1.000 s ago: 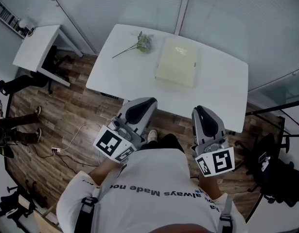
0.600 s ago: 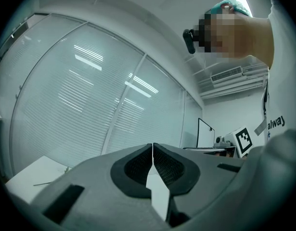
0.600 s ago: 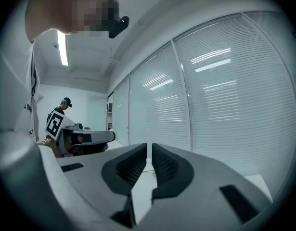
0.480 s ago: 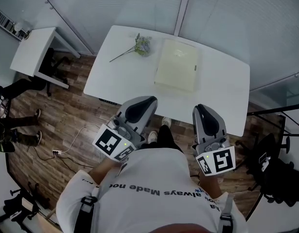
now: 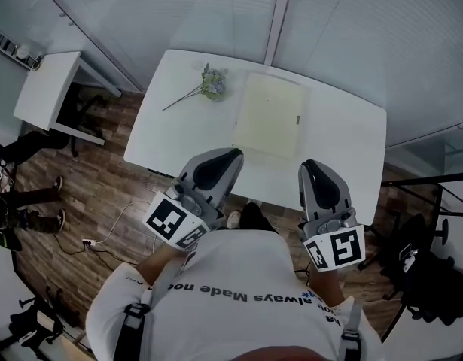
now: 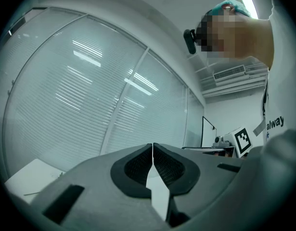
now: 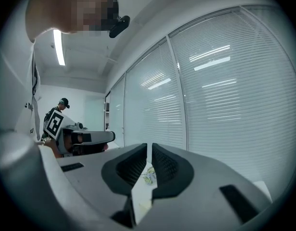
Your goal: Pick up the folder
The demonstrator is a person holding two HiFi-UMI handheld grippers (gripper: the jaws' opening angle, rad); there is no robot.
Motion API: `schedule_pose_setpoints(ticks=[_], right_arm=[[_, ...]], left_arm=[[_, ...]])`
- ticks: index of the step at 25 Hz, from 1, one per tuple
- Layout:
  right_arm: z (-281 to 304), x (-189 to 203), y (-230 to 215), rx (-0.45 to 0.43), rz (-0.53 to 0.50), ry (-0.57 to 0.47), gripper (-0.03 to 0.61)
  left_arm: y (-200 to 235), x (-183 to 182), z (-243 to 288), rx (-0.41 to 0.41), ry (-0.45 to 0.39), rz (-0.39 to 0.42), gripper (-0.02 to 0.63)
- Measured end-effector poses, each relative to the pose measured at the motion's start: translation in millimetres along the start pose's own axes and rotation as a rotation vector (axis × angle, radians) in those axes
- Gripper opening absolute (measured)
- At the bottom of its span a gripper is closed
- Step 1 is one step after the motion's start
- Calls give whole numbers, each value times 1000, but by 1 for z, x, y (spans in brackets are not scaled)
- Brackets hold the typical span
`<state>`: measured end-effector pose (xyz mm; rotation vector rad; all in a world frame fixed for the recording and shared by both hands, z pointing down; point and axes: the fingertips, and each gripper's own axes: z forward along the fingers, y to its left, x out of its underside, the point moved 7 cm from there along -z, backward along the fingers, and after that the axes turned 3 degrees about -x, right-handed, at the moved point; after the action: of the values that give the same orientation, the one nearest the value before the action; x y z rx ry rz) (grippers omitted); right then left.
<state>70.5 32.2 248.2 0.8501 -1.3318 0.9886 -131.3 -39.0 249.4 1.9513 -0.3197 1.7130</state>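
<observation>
A pale yellow folder [image 5: 269, 114] lies flat on the white table [image 5: 344, 153], near its middle. My left gripper [image 5: 225, 156] is held at the table's near edge, jaws shut and empty, pointing level toward the folder. My right gripper [image 5: 309, 167] is beside it at the same edge, also shut with nothing between its jaws. In the left gripper view the gripper [image 6: 152, 147] shows closed pads against the blinds. In the right gripper view the gripper [image 7: 148, 148] shows only a thin slit, with the table surface beyond.
A sprig of flowers [image 5: 205, 86] lies on the table left of the folder. A small white side table [image 5: 43, 89] stands at far left, with people's legs [image 5: 28, 201] and cables on the wood floor. Window blinds [image 5: 216, 13] run behind the table. A black stand [image 5: 427, 224] is at right.
Both grippers and the person have moved forward toward the table; the table and folder now sit closer under the jaws. Both jaws stayed shut.
</observation>
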Motion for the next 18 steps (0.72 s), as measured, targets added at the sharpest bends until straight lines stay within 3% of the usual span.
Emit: schedule_pose_setpoints(ticks=[18], right_arm=[[29,-11,-105,-2,-2,-24,35]], left_arm=[[13,-4,109,-1,-14,24,15]])
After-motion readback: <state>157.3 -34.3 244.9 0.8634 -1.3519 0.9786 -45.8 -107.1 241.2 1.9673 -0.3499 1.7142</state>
